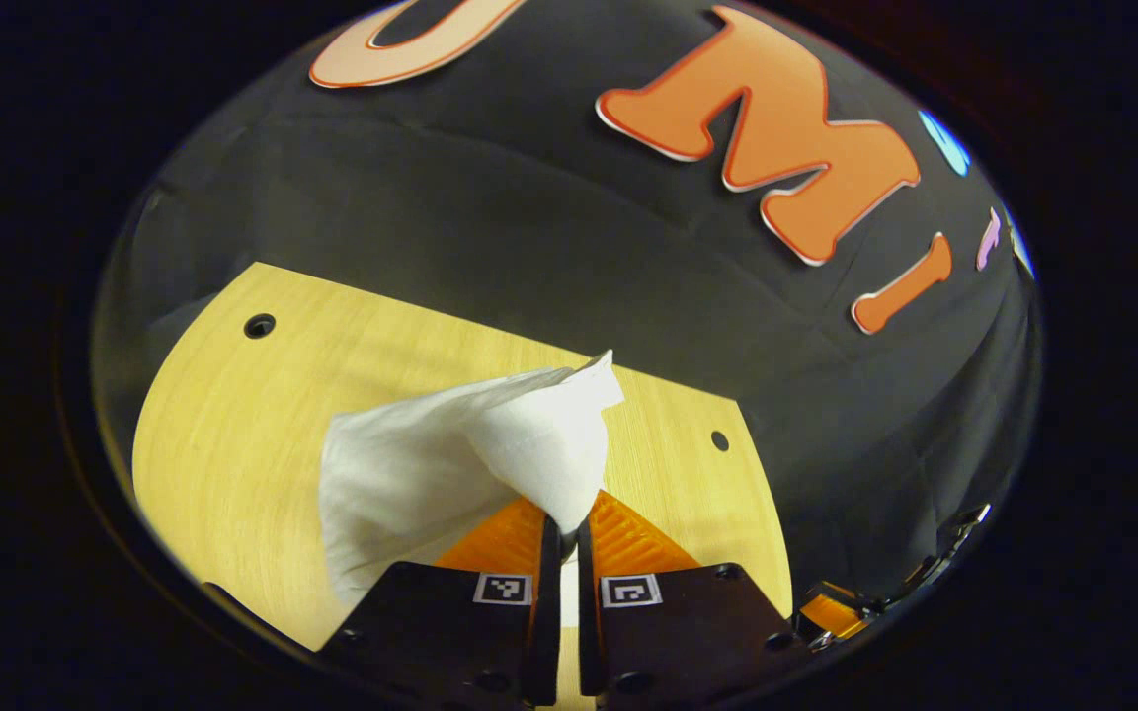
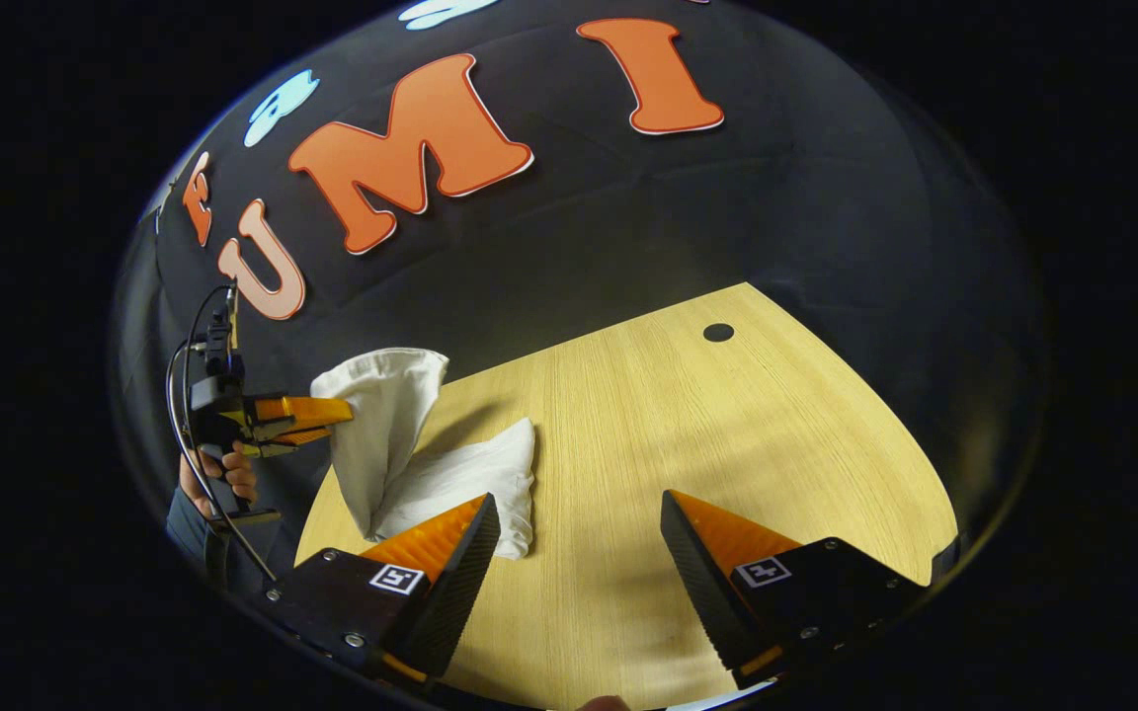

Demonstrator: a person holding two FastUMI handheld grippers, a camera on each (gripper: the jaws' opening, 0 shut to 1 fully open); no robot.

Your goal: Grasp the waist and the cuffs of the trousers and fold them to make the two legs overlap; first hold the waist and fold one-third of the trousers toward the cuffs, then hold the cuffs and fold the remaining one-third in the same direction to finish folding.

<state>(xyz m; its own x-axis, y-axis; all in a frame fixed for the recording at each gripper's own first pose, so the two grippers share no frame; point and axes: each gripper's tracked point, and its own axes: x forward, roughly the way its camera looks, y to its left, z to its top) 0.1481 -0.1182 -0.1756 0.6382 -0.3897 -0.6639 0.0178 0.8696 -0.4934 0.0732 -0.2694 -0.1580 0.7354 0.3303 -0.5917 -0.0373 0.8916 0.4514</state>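
Left gripper [image 1: 569, 533] pinched tight on a corner of the white trousers [image 1: 450, 464], lifting that part above the wooden table [image 1: 233, 434]. In the right gripper view, trousers [image 2: 450, 474] partly raised at the table's [image 2: 727, 434] left edge, the rest bunched on the wood. Right gripper [image 2: 579, 543] spread wide, gripping nothing, just beside the cloth. A hand [image 2: 218, 479] holding the left gripper [image 2: 332, 415].

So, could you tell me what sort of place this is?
Most likely a recording booth for handling trials: a bare wooden table against a black cloth wall, with a person's hand working a camera-fitted left gripper holding white trousers.
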